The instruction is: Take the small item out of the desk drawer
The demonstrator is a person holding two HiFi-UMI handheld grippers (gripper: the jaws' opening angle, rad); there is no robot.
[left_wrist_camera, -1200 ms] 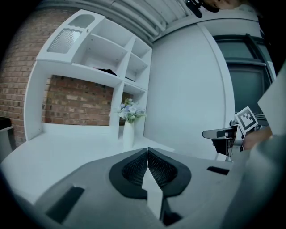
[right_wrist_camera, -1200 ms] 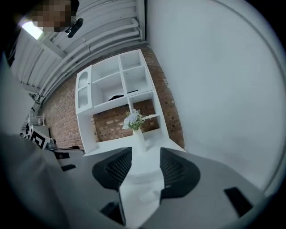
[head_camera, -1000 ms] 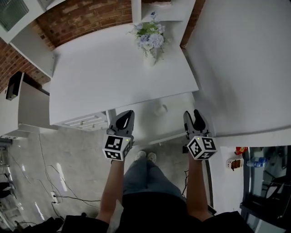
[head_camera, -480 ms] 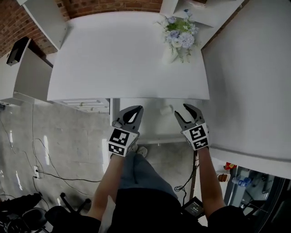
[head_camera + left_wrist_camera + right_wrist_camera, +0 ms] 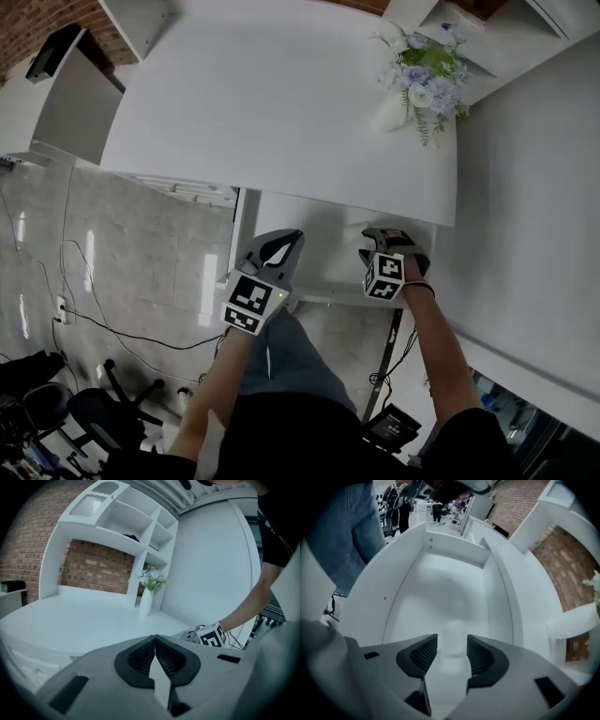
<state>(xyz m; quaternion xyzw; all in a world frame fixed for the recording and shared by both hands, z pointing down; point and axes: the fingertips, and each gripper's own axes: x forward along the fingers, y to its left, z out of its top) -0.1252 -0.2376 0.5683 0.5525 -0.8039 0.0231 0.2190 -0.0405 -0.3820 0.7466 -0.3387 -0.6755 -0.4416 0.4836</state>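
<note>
Large white desk surface (image 5: 281,103). Open white desk drawer (image 5: 440,583), under the surface's 6 o'clock edge. Pale vase of blue-white flowers (image 5: 417,89), at the surface's 2 o'clock corner. Left tongs (image 5: 155,641): closed together, empty, at 9 o'clock of the right tongs. Right tongs (image 5: 452,644): inside drawer, opening, not pressing the small white cylindrical item (image 5: 453,632) between them on the drawer floor.

A white vase of flowers (image 5: 390,112) is set near the far right corner of the white bench (image 5: 272,112). Below its front edge a drawer (image 5: 300,239) is seen open, with a small white item (image 5: 453,637) lying on its bottom.
</note>
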